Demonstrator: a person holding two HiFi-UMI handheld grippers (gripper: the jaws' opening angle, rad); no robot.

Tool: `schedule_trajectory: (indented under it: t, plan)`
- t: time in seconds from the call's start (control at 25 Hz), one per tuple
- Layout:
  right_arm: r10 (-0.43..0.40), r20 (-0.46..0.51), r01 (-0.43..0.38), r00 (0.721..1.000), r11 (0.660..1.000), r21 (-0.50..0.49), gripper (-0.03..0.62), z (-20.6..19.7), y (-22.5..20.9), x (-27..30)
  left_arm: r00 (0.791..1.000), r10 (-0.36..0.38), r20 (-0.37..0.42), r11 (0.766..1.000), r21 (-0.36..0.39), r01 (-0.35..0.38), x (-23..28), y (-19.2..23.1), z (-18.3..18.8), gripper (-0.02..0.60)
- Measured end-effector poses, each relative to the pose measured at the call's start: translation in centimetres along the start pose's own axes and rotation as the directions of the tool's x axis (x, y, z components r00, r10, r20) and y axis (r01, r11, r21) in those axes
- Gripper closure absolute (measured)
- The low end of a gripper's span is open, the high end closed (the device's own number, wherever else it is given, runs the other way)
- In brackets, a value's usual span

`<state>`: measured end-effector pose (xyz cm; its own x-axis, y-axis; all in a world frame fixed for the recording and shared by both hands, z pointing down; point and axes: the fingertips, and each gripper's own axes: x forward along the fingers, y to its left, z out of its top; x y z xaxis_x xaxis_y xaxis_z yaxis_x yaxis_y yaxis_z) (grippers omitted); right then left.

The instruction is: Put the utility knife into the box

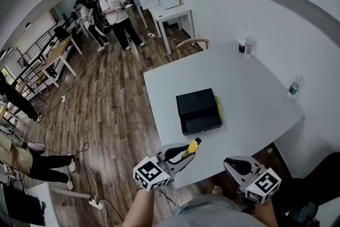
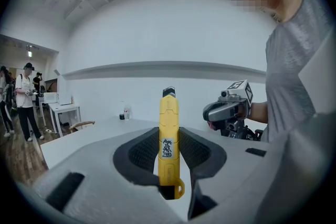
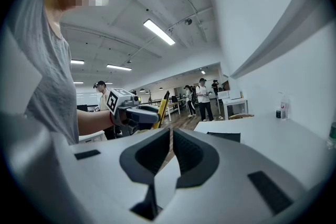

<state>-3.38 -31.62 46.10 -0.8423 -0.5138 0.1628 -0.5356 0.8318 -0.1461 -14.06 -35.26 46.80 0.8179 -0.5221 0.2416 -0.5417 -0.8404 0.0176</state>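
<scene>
One-handed: keep left claw (image 1: 179, 156) clamped mid-handle on likely light, stiff, slick-cased utility knife (image 2: 168, 134), blade tip clear, toward box (image 1: 198, 110) at frame centre; leave right claw (image 3: 171, 139) closed, empty.

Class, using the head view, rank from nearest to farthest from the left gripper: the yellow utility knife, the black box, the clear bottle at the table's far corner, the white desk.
1. Yellow utility knife: in the left gripper.
2. Black box: ahead, on the white table.
3. Clear bottle: far corner.
4. White desk: beyond the table.
</scene>
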Motion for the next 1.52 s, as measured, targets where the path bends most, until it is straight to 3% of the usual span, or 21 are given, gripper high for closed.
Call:
schedule_trajectory:
  t: [0.84, 1.52]
  plan:
    - [-0.023, 0.004, 0.023, 1.000, 1.000, 0.015, 0.559, -0.2, -1.4, -0.2, 0.997, -0.009, -0.075, 1.000, -0.003, 0.009, 3.4, 4.5, -1.2, 0.457]
    - [-0.035, -0.008, 0.036, 0.999, 0.999, 0.028, 0.559, -0.7, -2.9, -0.8, 0.981, 0.002, -0.194, 1.000, -0.019, -0.006, 7.3, 8.4, -5.0, 0.457]
